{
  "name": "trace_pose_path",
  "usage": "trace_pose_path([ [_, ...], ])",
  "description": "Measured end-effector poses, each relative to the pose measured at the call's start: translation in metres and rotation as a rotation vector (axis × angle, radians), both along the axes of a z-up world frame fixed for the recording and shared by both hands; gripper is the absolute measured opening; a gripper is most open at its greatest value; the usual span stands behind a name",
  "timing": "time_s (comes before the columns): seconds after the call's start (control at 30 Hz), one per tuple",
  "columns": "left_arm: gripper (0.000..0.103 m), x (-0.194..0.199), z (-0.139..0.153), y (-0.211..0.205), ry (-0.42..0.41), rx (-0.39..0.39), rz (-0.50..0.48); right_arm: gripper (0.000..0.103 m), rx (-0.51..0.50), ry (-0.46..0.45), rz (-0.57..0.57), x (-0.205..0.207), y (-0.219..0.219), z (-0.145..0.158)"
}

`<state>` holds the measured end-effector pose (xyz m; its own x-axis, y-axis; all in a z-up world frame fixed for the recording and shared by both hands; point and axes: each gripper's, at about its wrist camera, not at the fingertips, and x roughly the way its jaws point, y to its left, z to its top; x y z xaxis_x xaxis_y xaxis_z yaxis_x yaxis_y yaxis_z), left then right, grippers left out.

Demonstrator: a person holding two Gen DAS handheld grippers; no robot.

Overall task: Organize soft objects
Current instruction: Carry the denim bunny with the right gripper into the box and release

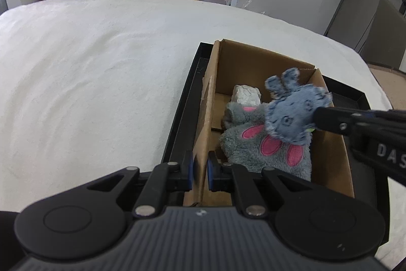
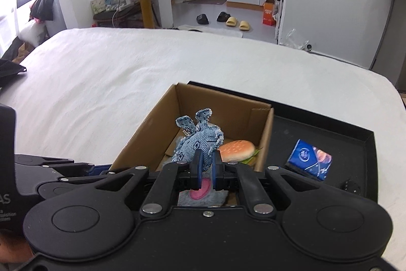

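cardboard box (image 2: 264, 136) holds burger (image 2: 237, 150), grey plush (image 1: 256, 151).

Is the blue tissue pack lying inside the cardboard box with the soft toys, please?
No, the blue tissue pack lies on the black tray, outside the cardboard box, past its right wall.

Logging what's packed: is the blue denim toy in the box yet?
Not yet: the right tool holds the denim toy above the cardboard box.
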<state>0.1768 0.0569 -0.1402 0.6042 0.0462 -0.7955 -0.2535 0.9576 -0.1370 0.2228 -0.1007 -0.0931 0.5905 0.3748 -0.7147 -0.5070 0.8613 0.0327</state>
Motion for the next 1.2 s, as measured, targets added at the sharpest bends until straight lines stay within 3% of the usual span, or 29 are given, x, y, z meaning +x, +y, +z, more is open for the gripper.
trace_pose_path([
  [0.13,0.010,0.001,0.000,0.004,-0.004,-0.021,0.006,0.012,0.074,0.039,0.016,0.006,0.006,-0.002],
  [0.33,0.011,0.002,-0.001,0.007,-0.003,-0.041,0.012,0.014,0.046,0.064,0.008,0.006,0.007,-0.006],
  [0.6,0.011,0.004,0.001,0.008,0.021,-0.051,0.020,0.019,0.014,0.020,-0.015,0.000,-0.010,0.001],
  [0.9,0.015,0.009,0.012,-0.009,0.037,0.030,-0.003,0.021,0.007,-0.003,-0.077,0.003,-0.052,0.004],
  [1.07,0.029,0.010,0.019,-0.017,0.027,0.062,-0.019,0.025,0.016,0.000,-0.109,0.006,-0.074,-0.001],
  [1.2,0.047,0.014,0.023,-0.026,0.017,0.110,-0.025,0.031,0.013,-0.003,-0.141,0.009,-0.089,-0.006],
])
